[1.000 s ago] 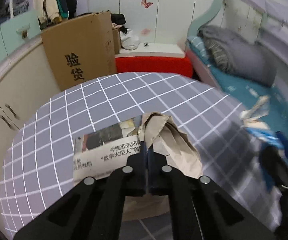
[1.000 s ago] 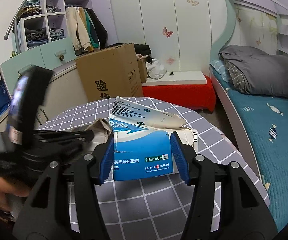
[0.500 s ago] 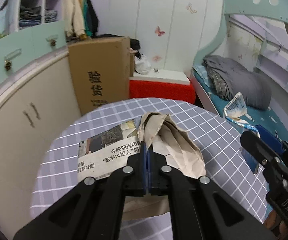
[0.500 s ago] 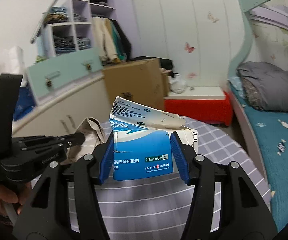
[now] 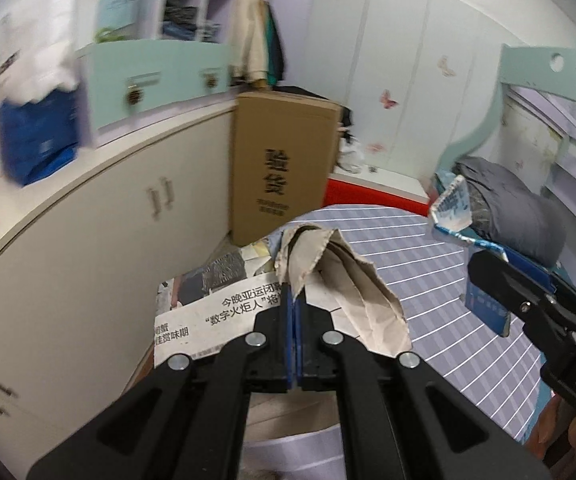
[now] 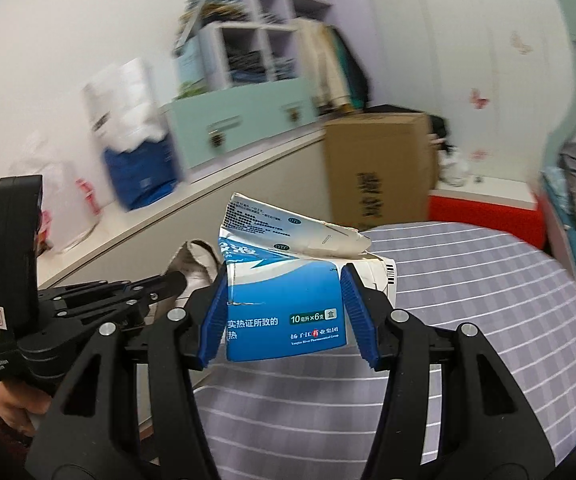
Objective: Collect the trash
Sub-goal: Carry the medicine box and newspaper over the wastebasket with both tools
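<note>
Both pickups look done: left claw pinched tight on newspaper and crumpled brown paper, right claw clamped on the torn blue box, all held above the tabletop. What's left, I'd say, is the drop-off; no bin visible. Cardboard carton stands beyond.

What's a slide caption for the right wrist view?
Right gripper clamps a torn blue medicine box above the checked table; left gripper carries crumpled paper.
</note>
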`<action>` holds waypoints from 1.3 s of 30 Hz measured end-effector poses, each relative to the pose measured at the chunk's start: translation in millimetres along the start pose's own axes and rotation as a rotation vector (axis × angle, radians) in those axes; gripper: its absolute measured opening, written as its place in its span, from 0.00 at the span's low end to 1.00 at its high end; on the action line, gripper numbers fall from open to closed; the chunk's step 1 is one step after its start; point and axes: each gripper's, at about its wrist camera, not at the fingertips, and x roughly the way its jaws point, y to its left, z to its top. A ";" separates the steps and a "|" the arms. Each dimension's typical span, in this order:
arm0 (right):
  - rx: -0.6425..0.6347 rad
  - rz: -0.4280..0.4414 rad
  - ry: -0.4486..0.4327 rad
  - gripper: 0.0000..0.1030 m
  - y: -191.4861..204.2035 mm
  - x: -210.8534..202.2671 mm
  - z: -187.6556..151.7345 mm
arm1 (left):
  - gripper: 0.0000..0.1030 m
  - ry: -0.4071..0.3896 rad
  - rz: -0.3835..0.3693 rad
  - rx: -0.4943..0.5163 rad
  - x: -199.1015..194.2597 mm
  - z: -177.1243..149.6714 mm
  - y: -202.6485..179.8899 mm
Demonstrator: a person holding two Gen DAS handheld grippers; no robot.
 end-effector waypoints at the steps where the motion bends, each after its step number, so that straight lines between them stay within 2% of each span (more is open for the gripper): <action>1: -0.013 0.022 0.012 0.51 16.3 5.3 -2.4 | 0.01 0.000 0.017 -0.022 -8.3 -7.1 20.0; 10: -0.110 0.216 0.161 0.51 145.2 71.1 -47.3 | 0.01 0.038 0.150 -0.180 -36.5 -77.6 156.0; 13: -0.124 0.268 0.226 0.51 175.3 97.1 -70.7 | 0.01 0.072 0.180 -0.258 -33.9 -112.3 199.8; 18: -0.142 0.304 0.333 0.51 206.1 139.4 -117.6 | 0.01 0.163 0.213 -0.392 -7.7 -170.6 255.5; 20: -0.133 0.327 0.397 0.51 214.5 163.6 -139.6 | 0.01 0.198 0.242 -0.420 5.3 -189.8 271.2; 27: -0.100 0.317 0.556 0.51 222.5 228.6 -203.3 | 0.01 0.304 0.268 -0.492 47.8 -243.8 302.0; 39: -0.079 0.288 0.676 0.51 226.3 303.0 -262.3 | 0.01 0.414 0.278 -0.533 106.1 -296.3 326.7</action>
